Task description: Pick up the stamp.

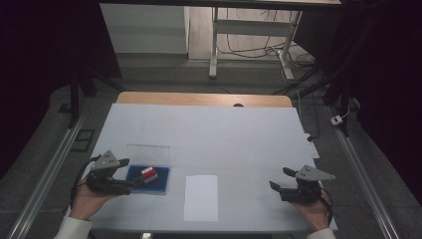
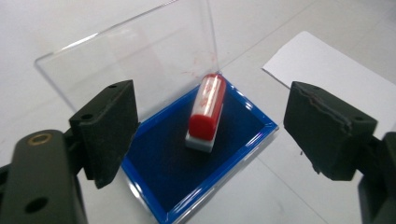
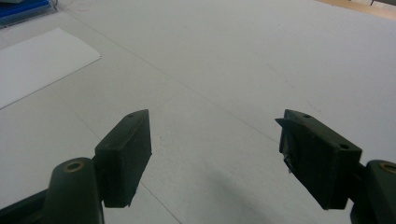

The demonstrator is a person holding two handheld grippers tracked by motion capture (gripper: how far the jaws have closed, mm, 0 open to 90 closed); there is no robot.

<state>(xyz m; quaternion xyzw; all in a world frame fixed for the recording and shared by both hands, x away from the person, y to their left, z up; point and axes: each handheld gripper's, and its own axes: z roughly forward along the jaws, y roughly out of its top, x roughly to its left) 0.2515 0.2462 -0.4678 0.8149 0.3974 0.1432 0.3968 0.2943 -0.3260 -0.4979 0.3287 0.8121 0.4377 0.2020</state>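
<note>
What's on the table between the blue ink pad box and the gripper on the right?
A white sheet of paper lies between the blue ink pad box and the right gripper, seen in the high view.

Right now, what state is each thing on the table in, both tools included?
Clear plastic lid: open, standing upright behind the pad.
Blue ink pad tray: uncovered, flat on the table.
Red stamp with white base: lying on its side on the pad, ungripped.
White paper sheet: flat, bare.
Left tool: open, facing the stamp.
Right tool: open, holding nothing.
</note>
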